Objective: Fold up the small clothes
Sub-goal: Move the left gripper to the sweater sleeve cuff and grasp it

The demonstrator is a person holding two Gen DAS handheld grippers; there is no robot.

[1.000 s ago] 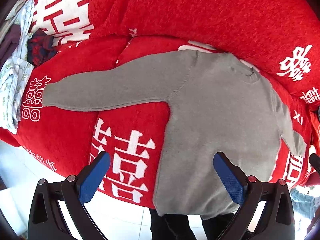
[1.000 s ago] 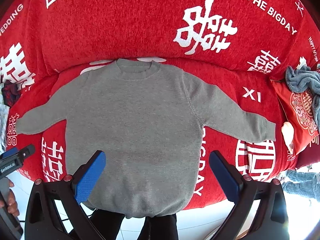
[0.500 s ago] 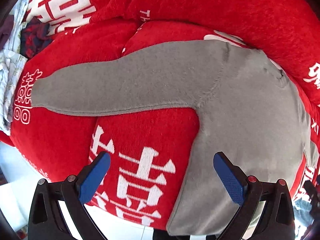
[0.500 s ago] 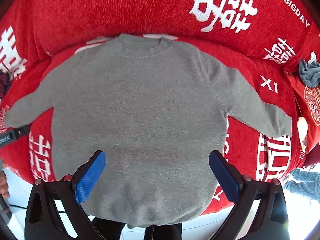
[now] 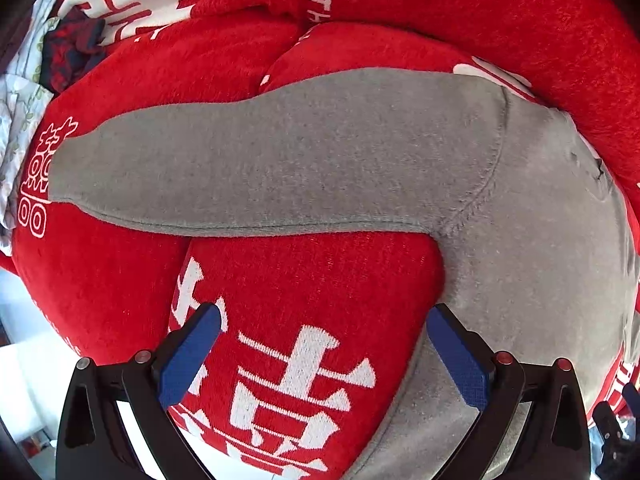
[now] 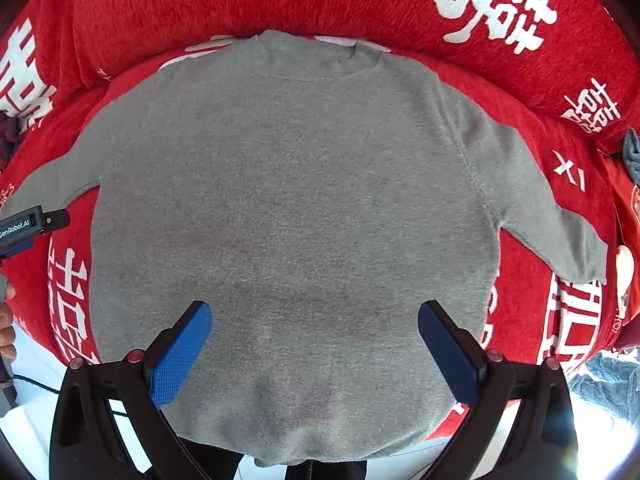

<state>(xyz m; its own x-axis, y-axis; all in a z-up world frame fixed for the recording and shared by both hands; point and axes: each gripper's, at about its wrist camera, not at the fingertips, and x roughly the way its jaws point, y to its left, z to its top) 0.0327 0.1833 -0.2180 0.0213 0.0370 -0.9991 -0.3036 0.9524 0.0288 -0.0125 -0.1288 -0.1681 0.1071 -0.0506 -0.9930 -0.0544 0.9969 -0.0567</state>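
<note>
On the red sofa: grey sweater (image 6: 292, 200) spread flat, sleeves out.
Left gripper (image 5: 324, 354): jaws spread, beside its side edge, maybe just touching.
Right gripper (image 6: 314, 350): jaws spread over its lower body.

Bare red sofa cover (image 5: 120, 264) below the grey sweater's (image 6: 288, 208) left sleeve (image 5: 240, 168) lies clear for approach; piled clothes (image 5: 60, 52) crowd the far-left end.

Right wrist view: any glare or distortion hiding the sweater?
Right wrist view: glare flares only at the lower right corner, off the grey sweater; fisheye bulges its body, both sleeves still show. Left wrist view: no glare, one sleeve sharp, edges curved.
</note>
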